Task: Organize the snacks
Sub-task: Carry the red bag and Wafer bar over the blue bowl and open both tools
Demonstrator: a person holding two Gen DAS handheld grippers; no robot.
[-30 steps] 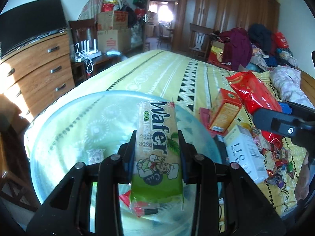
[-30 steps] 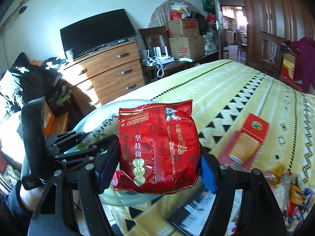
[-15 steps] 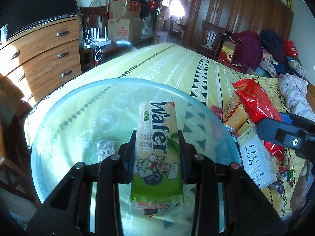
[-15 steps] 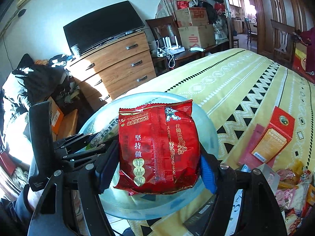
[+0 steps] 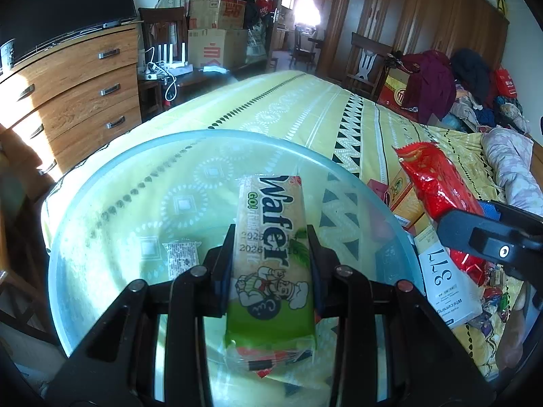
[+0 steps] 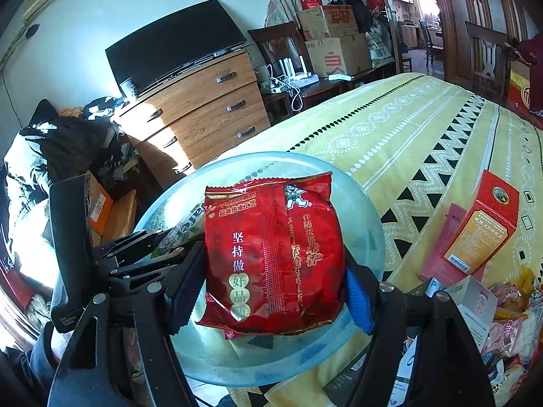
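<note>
A wooden dresser (image 6: 200, 108) with 4 drawers stands against the wall, a dark flat television (image 6: 173, 47) on top of it. Right of the dresser, a white router (image 5: 168, 56) with upright antennas sits on a low dark table, beside stacked cardboard boxes (image 6: 334, 39). The bed wears a yellow patterned bedspread (image 5: 305, 108). A dark wooden wardrobe (image 5: 417, 17) lines the far wall, with clothes heaped (image 5: 441, 81) beside it.

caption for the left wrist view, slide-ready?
Left gripper clamps a green wafer pack above a clear round glass bowl on the yellow bedspread.
</note>
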